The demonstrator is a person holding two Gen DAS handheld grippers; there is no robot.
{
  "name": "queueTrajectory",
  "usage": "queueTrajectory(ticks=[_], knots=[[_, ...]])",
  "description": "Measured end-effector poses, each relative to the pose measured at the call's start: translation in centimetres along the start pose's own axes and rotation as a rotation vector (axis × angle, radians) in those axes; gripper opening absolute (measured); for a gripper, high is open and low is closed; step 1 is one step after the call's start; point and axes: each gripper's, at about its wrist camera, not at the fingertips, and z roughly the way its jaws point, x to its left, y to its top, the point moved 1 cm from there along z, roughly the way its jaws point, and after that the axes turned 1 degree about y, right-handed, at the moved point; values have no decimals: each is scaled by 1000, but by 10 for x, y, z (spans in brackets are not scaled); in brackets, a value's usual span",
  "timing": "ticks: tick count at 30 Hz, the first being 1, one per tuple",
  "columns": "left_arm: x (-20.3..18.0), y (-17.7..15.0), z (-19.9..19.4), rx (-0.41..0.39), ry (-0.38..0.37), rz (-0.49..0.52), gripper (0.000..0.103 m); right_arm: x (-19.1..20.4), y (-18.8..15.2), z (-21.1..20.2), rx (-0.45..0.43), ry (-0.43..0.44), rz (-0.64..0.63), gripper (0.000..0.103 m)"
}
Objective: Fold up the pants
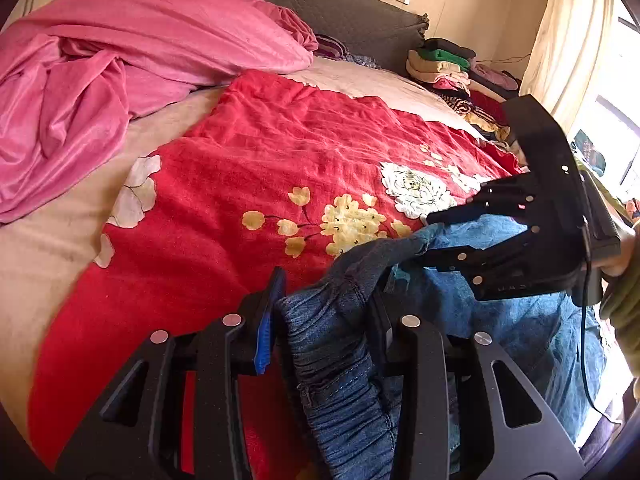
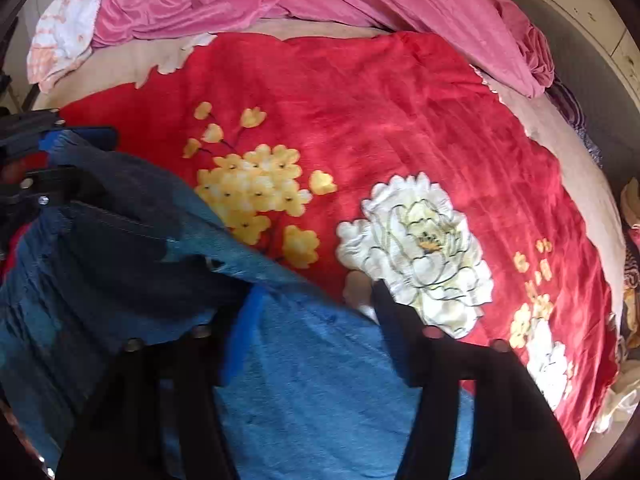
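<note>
Blue denim pants point(image 1: 340, 360) with an elastic waistband hang over the red floral blanket point(image 1: 260, 152) at the near right of the bed. My left gripper point(image 1: 324, 312) is shut on the gathered waistband, which fills the gap between its fingers. My right gripper point(image 1: 428, 238) comes in from the right and is shut on a bunched fold of the waist edge a little further along. In the right wrist view the pants point(image 2: 312, 380) spread between the fingers of my right gripper point(image 2: 312, 308). My left gripper point(image 2: 76, 160) holds the darker waist part at the left edge.
A crumpled pink sheet point(image 1: 100, 80) is heaped at the bed's far left. A stack of folded clothes point(image 1: 444, 64) sits by the grey headboard point(image 1: 340, 12). A curtain point(image 1: 568, 40) hangs at the right. A green sleeve point(image 1: 624, 292) holds the right gripper.
</note>
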Motion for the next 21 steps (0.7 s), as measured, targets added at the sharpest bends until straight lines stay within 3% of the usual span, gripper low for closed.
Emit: queueTrajectory(ticks=[3, 5, 14, 21], knots=[[2, 1, -3, -16, -3, -11, 29, 7, -9, -13, -39, -26, 31, 17], [1, 0, -8, -28, -1, -13, 29, 8, -16, -28, -86, -29, 87, 14], [-23, 2, -47, -111, -7, 22, 29, 25, -46, -109, -269, -84, 233, 13], [-43, -13, -85, -146, 0, 78, 29, 54, -72, -147, -331, -94, 255, 13]])
